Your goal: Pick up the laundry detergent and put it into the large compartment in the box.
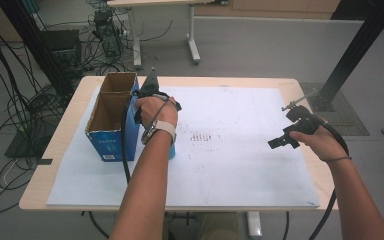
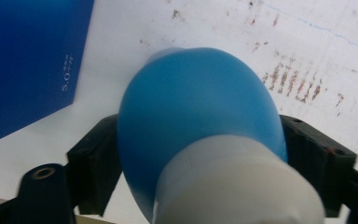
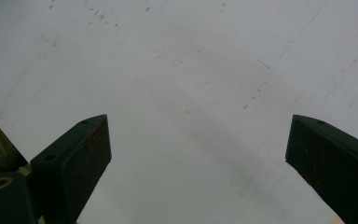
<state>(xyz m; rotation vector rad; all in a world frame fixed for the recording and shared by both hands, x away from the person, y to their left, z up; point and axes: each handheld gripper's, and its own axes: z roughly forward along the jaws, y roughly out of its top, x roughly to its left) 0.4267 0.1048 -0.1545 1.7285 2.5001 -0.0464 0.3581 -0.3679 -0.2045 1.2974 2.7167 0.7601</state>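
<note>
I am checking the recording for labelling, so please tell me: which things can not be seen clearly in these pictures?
- Blue rubber bulb with white end, left gripper view: blurred, cut off below; the hand hides it in the high view.
- Open blue cardboard box: inside in shadow; print too small.
- Right claw, high view: gap unclear.

A wooden table (image 1: 55, 150) stands on grey floor (image 1: 260, 50), with tangled cables (image 1: 10, 105) left and another table's legs (image 1: 194, 47) behind.
</note>
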